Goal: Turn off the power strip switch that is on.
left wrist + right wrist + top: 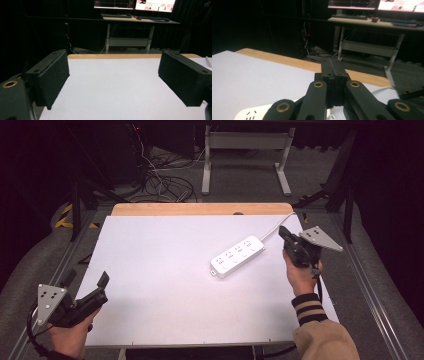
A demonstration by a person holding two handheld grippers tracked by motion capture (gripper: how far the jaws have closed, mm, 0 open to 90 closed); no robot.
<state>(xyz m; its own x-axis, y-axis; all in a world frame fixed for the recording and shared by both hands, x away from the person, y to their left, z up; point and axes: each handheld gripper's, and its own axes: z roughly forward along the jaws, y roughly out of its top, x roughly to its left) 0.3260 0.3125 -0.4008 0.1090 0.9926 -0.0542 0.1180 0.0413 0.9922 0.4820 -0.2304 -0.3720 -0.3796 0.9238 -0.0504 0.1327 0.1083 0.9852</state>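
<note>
Lying on the white desk (165,285), right of centre: white strip (237,256), long axis diagonal, near-left end toward desk middle, far-right end toward far right corner. Sockets face up. Cord (278,224) leaves far-right end, runs off over far edge. Likely rigid plastic shell, light, smooth, somewhat slippery; probably best pinched across the short width near mid-length, clear of cord drag. Right gripper (287,236) just beyond the cord end, jaws pressed together, holding nothing; in the right gripper view, strip end at lower left. Left gripper (102,282) at near-left desk corner, well apart from strip, jaws spread wide, empty.
</note>
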